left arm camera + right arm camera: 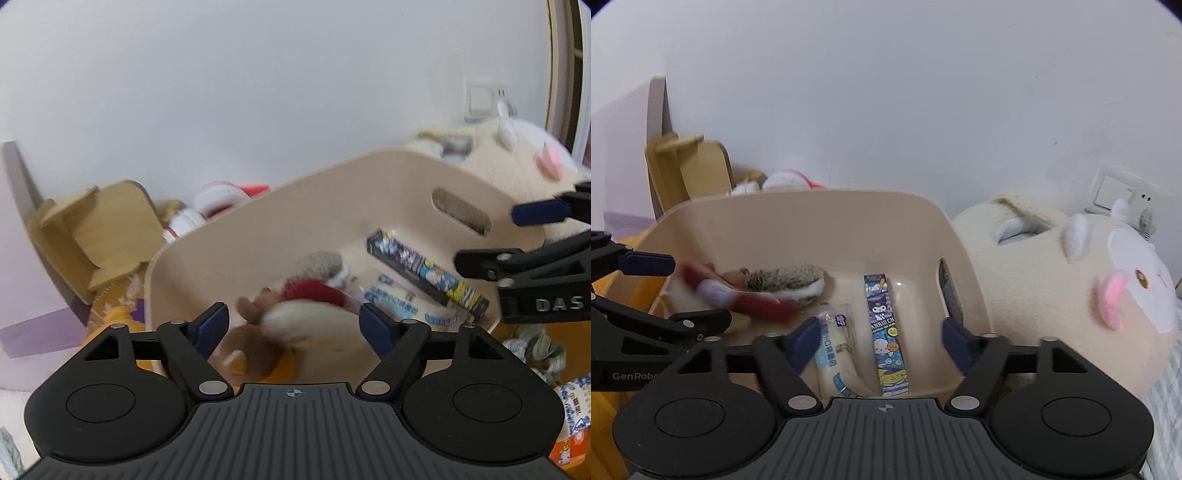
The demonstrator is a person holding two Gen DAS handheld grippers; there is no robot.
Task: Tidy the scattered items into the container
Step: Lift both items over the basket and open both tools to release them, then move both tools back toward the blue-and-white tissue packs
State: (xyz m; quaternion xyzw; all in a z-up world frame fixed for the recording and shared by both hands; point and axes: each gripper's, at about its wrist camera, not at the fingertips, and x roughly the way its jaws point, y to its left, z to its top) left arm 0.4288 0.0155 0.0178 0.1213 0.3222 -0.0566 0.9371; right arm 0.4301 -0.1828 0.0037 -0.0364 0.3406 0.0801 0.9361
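A beige plastic bin (280, 218) (798, 221) holds a grey plush hedgehog (319, 264) (786, 282), a long cartoon-printed box (424, 271) (886, 332) and a white and blue packet (402, 304) (836, 350). A blurred brown and white plush with a red scarf (291, 321) (735, 299) is between the open fingers of my left gripper (293, 326), over the bin's near side; no pad touches it. My right gripper (879, 341) is open and empty above the bin, over the packet and the box.
A large cream plush (1071, 280) lies right of the bin. A wooden stand (103, 236) and a red and white toy (218, 201) are behind it on the left. A knotted rope (535, 350) and printed packets (572, 410) lie at the right.
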